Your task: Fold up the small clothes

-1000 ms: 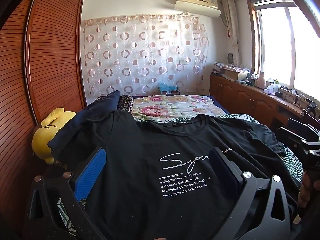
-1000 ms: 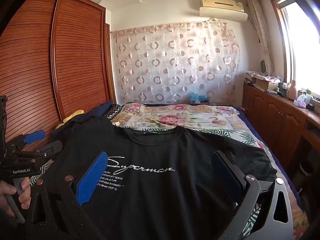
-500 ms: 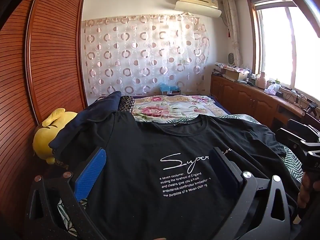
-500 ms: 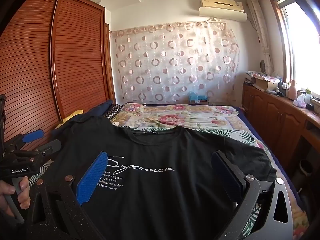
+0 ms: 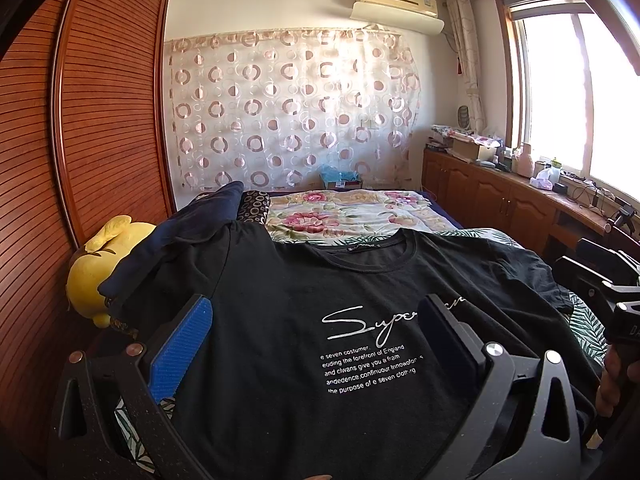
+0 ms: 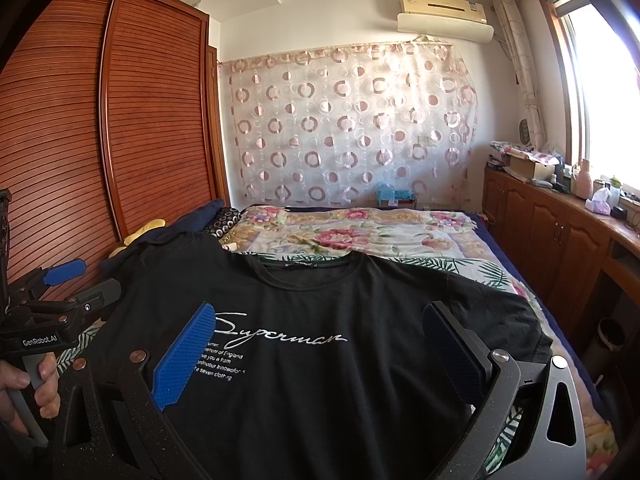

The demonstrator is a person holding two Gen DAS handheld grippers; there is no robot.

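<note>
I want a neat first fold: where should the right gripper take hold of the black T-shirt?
Probably the right sleeve of the black T-shirt, from the outer side: it lies spread flat on the bed, with free edges the open right gripper can pinch.

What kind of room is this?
Most likely a bedroom: a bed with a floral quilt, a tall slatted wooden wardrobe, and a yellow plush toy beside the pillows.

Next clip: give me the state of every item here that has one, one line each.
black T-shirt: spread flat, print side up, unfolded.
left claw: open, above the shirt, holding nothing.
right claw: open, above the shirt, holding nothing.
patterned curtain: drawn shut.
wardrobe doors: shut.
yellow plush toy: partly under a dark blue cloth.
</note>
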